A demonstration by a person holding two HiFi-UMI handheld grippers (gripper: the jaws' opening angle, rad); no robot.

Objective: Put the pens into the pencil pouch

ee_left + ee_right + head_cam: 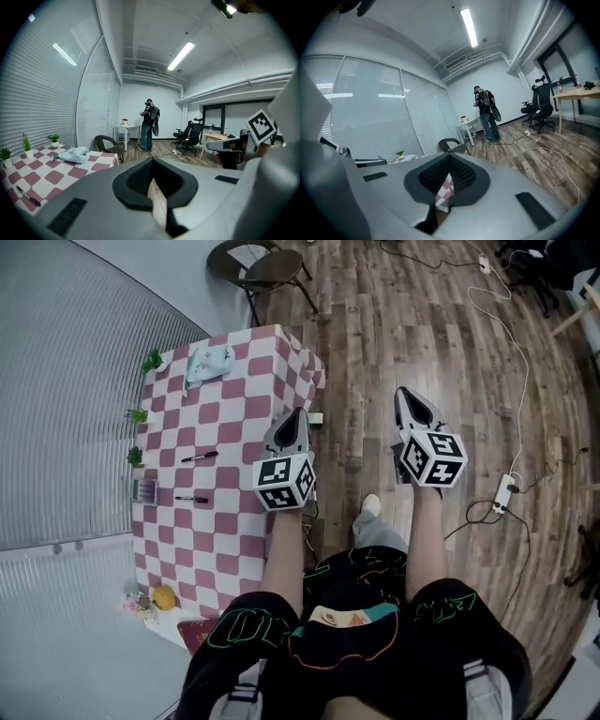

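A pale green pencil pouch [208, 362] lies at the far end of the pink-and-white checked table [253, 362]. Two dark pens [199, 457] [191, 499] lie apart near the table's middle. My left gripper [300, 412] hangs over the table's right edge, shut and empty. My right gripper [402, 390] is out over the wooden floor, also shut and empty. In the left gripper view the gripper [151, 161] points past the table, with the pouch [75, 154] and one pen [28, 196] at the left. The right gripper [449, 157] shows a strip of the checked cloth through the slit below its shut jaws.
Small potted plants [138, 414] line the table's left edge beside the blinds. A yellow fruit [164, 597] sits at the near corner. A dark chair [267, 268] stands beyond the table. Cables and a power strip [504, 493] lie on the floor at right. A person [149, 124] stands far back.
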